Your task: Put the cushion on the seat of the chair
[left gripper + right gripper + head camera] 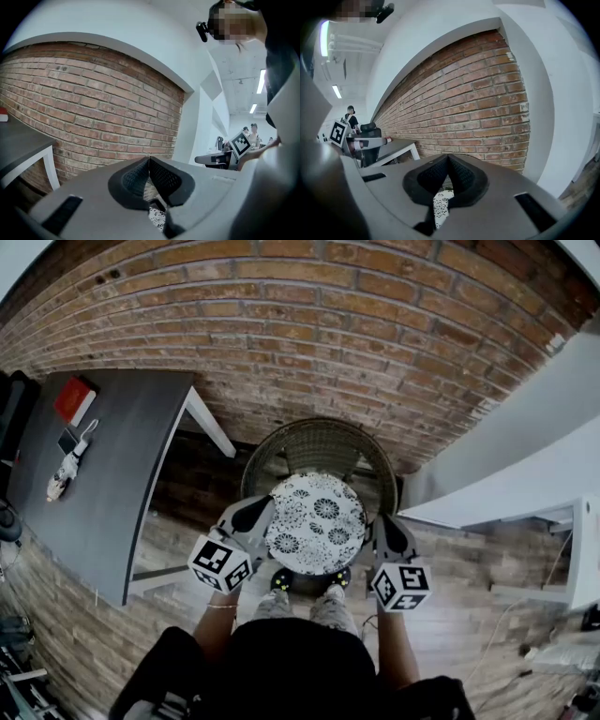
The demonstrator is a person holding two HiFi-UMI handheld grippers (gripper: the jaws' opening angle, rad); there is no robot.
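Observation:
A round cushion point(316, 523) with a black-and-white flower print hangs in front of me, above the seat of a round wicker chair point(319, 442) that stands against the brick wall. My left gripper point(267, 518) is shut on the cushion's left edge. My right gripper point(373, 532) is shut on its right edge. In the left gripper view the jaws point(149, 161) meet, with a bit of printed cushion point(157, 218) showing under them. The right gripper view shows the same: the right gripper point(448, 159) closed, and printed cushion point(439, 206) below. The cushion hides most of the chair's seat.
A dark grey table point(103, 484) on white legs stands to the left of the chair, with a red object point(75, 399) and a small white item point(64, 474) on it. The brick wall point(309, 324) runs behind. A white ledge point(525, 465) is at the right.

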